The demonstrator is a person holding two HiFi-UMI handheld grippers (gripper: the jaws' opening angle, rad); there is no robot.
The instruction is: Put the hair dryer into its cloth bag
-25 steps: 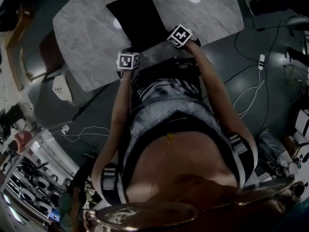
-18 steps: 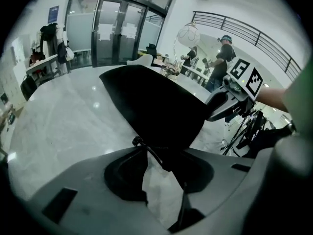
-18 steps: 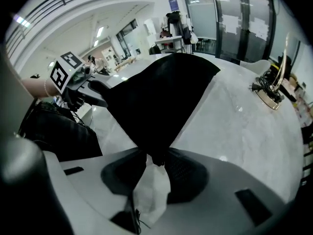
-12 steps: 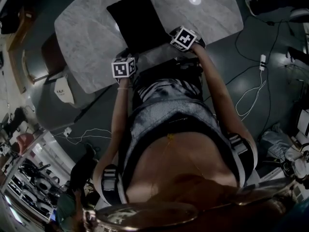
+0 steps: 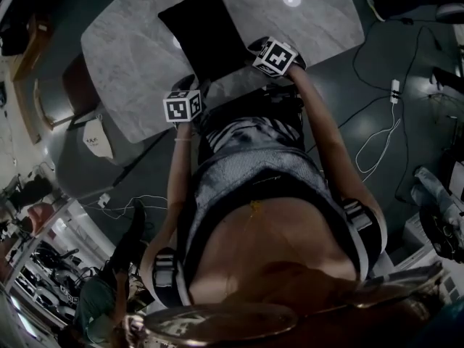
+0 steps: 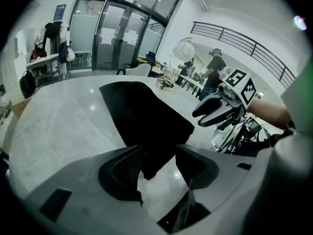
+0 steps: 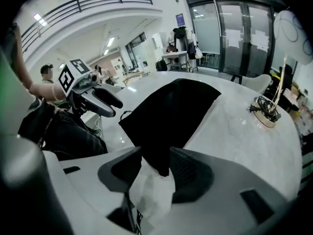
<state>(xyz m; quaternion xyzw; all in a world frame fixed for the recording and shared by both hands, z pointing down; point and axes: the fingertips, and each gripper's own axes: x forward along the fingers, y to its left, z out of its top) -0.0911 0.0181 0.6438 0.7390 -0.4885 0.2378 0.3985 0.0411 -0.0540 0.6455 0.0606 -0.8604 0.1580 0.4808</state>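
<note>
The black cloth bag (image 5: 206, 31) lies flat on the marble table (image 5: 123, 56), with its near edge towards me. No hair dryer shows in any view. My left gripper (image 5: 192, 85) hovers over the bag's near left corner and my right gripper (image 5: 257, 49) over the near right corner. In the left gripper view the jaws of my left gripper (image 6: 159, 153) have just been opening; the bag (image 6: 146, 116) shows in the gap below, untouched by the pads. The jaws of my right gripper (image 7: 155, 155) have likewise just been opening, with a bag (image 7: 171, 111) corner loose between them.
A small round thing with a cable (image 7: 264, 112) rests on the table's far right part. A pale chair (image 5: 94, 136) stands at the table's left end. Cables and a power strip (image 5: 394, 89) lie on the floor to the right. People stand far off (image 6: 212, 67).
Both grippers have risen off the bag's near edge and their jaws have parted. The bag has stayed flat on the table.
</note>
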